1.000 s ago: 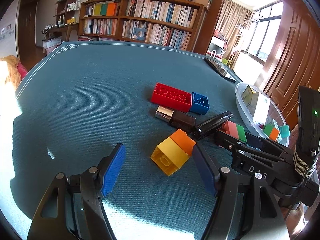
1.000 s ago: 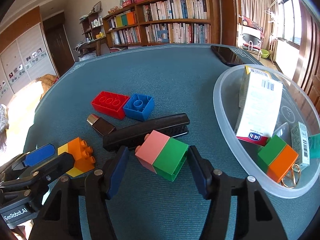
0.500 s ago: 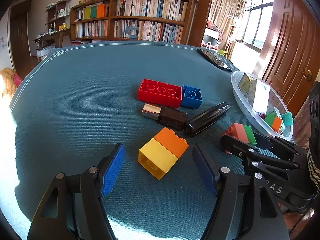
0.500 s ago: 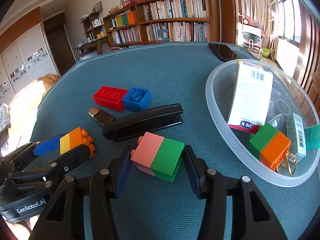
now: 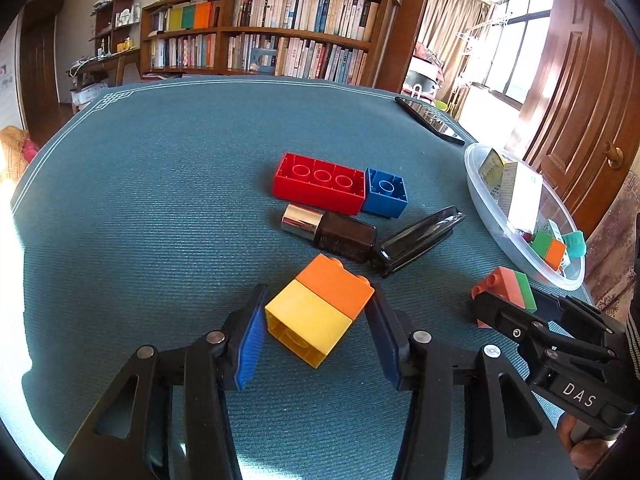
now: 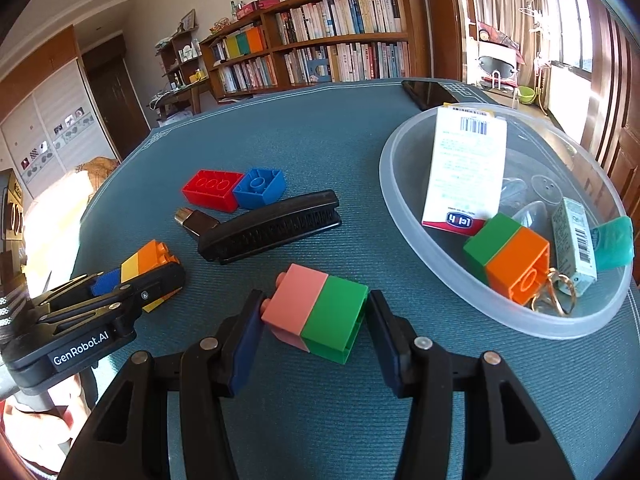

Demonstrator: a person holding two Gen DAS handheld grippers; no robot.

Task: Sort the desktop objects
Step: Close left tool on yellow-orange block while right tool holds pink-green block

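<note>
- Two stacked toy brick pairs lie on the teal woven table cover [image 5: 160, 208], each framed by one of the hand-held grippers: a yellow-and-orange plastic brick pair [image 5: 318, 310] and a pink-and-green plastic brick pair [image 6: 318, 318].
- The left gripper [image 5: 318, 338] has its blue pads on either side of the yellow-and-orange pair, just beside or touching its flanks; I cannot tell whether it is clamped yet.
- The right gripper [image 6: 316, 342] brackets the pink-and-green pair the same way, pads close on the pink end and the green end, contact uncertain.
- Both pairs look like light, rigid, hollow plastic with smooth, somewhat slippery faces. The flat opposite sides are the sensible grip, squeezing across the seam rather than on the studs, so the halves are less likely to pop apart or twist out.
- Just beyond lie a black oblong clip-like case [image 6: 270, 226], a dark brown bottle with a silver cap [image 5: 330, 232], and a red brick [image 5: 320, 188] touching a blue brick [image 5: 386, 198], both open side up.
- At the right sits a translucent plastic bowl [image 6: 404, 208] holding a green-and-orange brick pair [image 6: 508, 254], a white carton [image 6: 466, 172] and small items; it is probably the drop-off.
- A black phone [image 5: 430, 120] rests at the table's far edge.
</note>
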